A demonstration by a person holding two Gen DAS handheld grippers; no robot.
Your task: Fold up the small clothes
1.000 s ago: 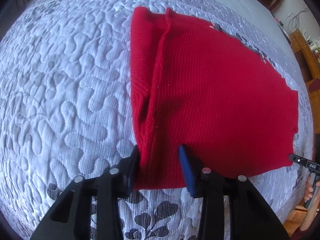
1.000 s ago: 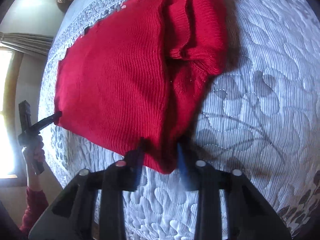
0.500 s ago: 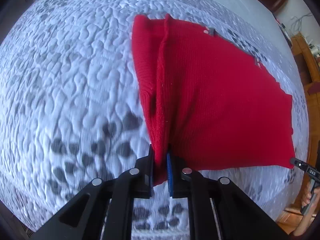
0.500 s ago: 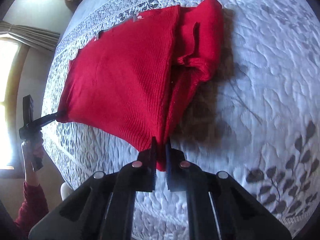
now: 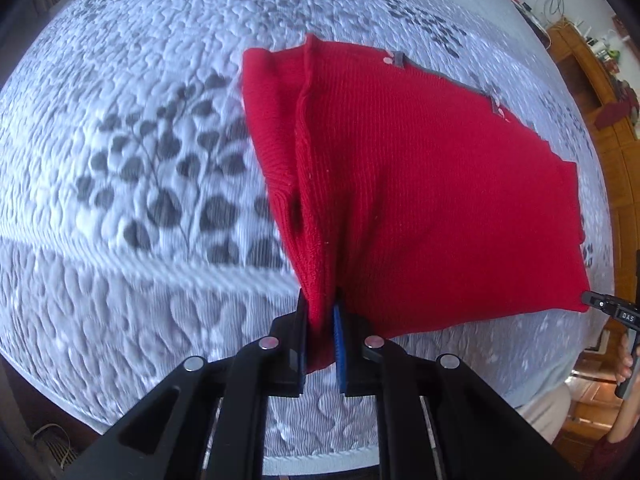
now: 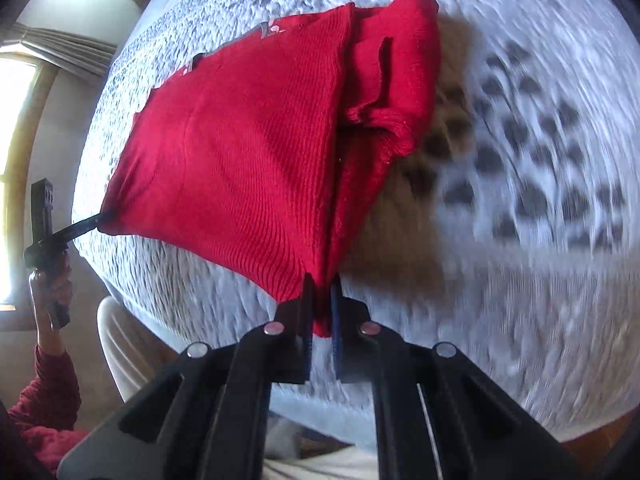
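On quilted bed (image 5: 120, 240): red sweater (image 5: 420, 200), corners clamped.

The sweater (image 5: 420, 184) stretches between the two claws, its far edge on the quilt (image 5: 120, 140). The left claw (image 5: 321, 322) pinches the near left corner, the right claw (image 6: 320, 304) the near right corner; a sleeve (image 6: 396, 80) lies ahead of the right claw.

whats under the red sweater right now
The quilted bedspread with its grey leaf print lies beneath the red sweater, whose near edge is lifted off it. Whatever sits under the far part is covered, so I cannot tell.
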